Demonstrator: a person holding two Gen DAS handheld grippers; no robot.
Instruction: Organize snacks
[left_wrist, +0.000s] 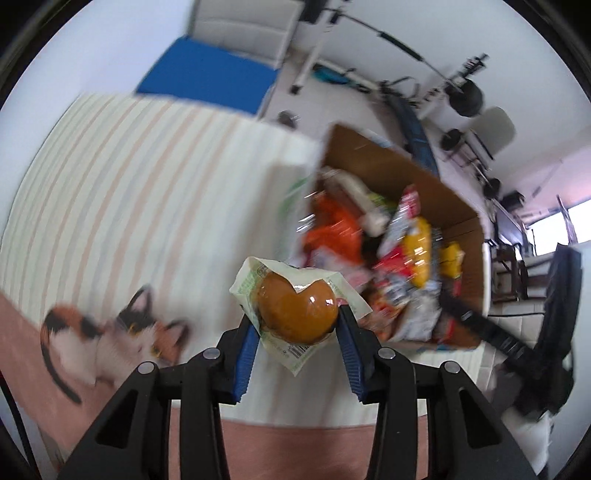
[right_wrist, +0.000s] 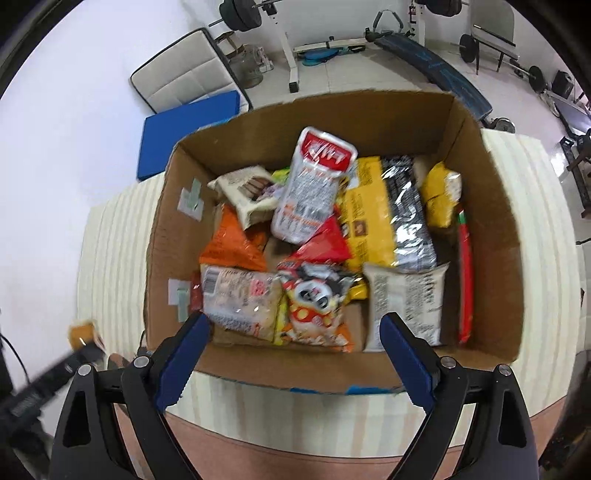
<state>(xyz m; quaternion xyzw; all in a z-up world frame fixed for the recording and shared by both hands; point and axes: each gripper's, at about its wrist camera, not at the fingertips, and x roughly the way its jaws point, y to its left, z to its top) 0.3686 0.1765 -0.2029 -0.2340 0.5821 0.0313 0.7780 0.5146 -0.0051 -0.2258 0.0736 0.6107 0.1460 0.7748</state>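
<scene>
Sorting step: my left gripper (left_wrist: 297, 325) clamps a wrapped bun (left_wrist: 297, 314), clear of the box (right_wrist: 491, 229); right gripper (right_wrist: 295, 354) gapes empty over it. Next: place bun on the cloth (left_wrist: 129, 192)

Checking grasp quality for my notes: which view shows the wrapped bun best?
The left wrist view: the wrapped bun sits close and sharp, pinched between the left tool pads. The right wrist view catches only a blurred orange-brown scrap of it at the left edge.
</scene>
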